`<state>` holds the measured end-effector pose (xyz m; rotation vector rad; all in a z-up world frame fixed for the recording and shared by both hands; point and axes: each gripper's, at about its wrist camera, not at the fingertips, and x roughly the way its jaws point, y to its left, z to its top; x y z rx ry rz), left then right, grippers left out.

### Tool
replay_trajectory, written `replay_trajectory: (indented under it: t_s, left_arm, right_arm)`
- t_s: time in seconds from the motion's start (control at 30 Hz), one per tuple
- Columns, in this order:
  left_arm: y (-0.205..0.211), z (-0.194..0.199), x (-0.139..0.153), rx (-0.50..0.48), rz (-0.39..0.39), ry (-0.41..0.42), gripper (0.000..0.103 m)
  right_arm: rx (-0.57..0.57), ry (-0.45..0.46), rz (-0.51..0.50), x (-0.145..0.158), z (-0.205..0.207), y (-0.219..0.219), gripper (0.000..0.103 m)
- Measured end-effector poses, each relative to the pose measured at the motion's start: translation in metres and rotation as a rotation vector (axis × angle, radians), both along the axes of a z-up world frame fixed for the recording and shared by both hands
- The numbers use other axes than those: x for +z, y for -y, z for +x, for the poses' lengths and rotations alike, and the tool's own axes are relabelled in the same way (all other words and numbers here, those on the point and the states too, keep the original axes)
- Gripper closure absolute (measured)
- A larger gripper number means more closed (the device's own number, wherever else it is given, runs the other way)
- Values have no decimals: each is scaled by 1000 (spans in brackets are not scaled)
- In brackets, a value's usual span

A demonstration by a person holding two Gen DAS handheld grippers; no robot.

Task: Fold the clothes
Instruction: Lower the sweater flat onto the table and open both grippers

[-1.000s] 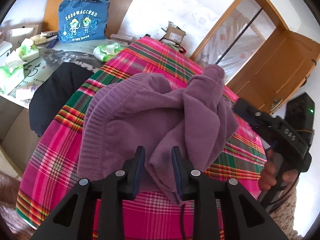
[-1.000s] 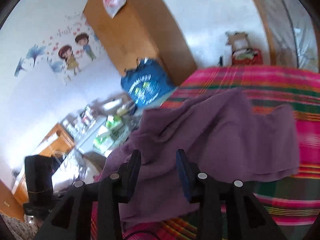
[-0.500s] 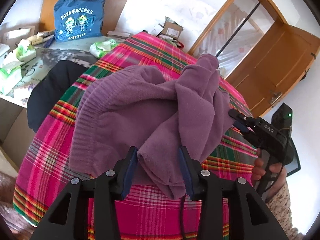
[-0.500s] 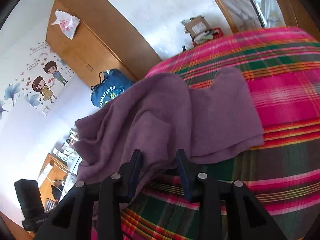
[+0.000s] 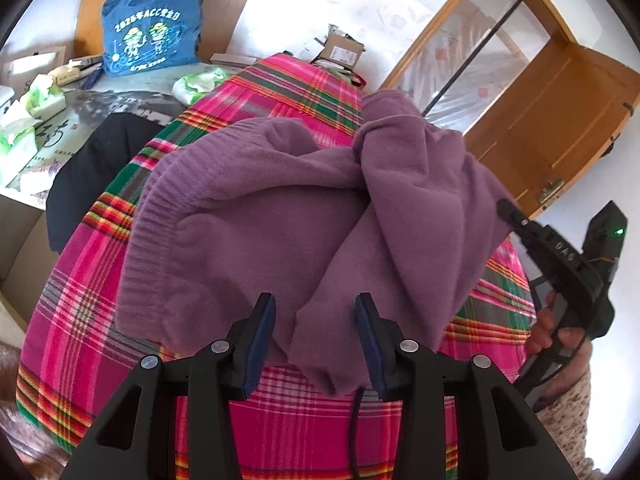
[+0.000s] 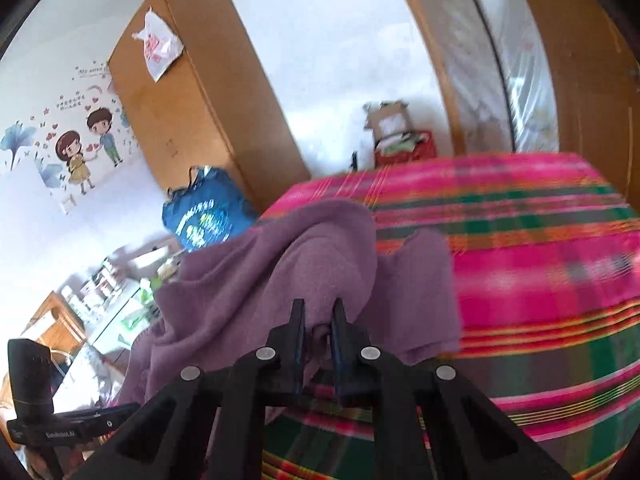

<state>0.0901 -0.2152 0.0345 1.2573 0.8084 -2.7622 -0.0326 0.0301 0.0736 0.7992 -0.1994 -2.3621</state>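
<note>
A purple knit sweater (image 5: 260, 220) lies bunched on a pink and green plaid cloth (image 5: 80, 320) that covers the table. My left gripper (image 5: 315, 320) hovers over the sweater's near edge. Its jaws stand open, and a fold of fabric lies loose between them. From the right, a hand holds my right gripper (image 5: 508, 208) with its tip at the sweater's right edge. In the right wrist view, the right gripper (image 6: 318, 320) is closing, its jaws narrow with a tuck of the purple sweater (image 6: 248, 280) pinched between the pads.
A black garment (image 5: 88, 160) hangs over the table's left side. Behind it, a side surface holds tissue packs (image 5: 40, 96) and a blue bag (image 5: 150, 28). A cardboard box (image 5: 340, 48) sits beyond the far end. A wooden door (image 5: 560, 120) stands at the right.
My left jaws spread and let go of the fold they pinched. The right gripper swung across the sweater, and its jaws drew together on the fabric.
</note>
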Motion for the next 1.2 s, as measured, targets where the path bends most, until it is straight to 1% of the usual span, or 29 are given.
replay_trajectory:
  t_s: [0.17,0.23,0.4,0.5,0.6,0.8,0.93,1.07,1.2]
  left_arm:
    - [-19,-8,0,-48,-14,9,61]
    - [-28,-12,-1,-72,-24,15,61]
    - [-48,-22,-2,-121,-55,24,61]
    - [-55,-25,-3,-134,-67,28,61]
    - [-58,-26,-3,-143,-72,35,61]
    - [-65,-26,-2,-158,-125,39,61]
    - [-76,-23,-5,-203,-163,42,59]
    - [-84,-25,-8,-230,-167,53,59]
    - [-88,-24,-7,-246,-176,55,59]
  right_arm:
    - [-113,-115,68,29,13,-21,92]
    - [-159,-141,88,37,16,-31,92]
    - [-260,-149,166,40,22,-61,92]
    - [-316,-128,198,36,23,-81,92]
    - [-345,-76,242,29,21,-98,91]
    - [-333,-11,249,14,28,-118,91]
    - [-322,66,279,0,34,-130,90]
    - [-353,63,312,-1,49,-148,90]
    - [-419,34,394,13,67,-175,90]
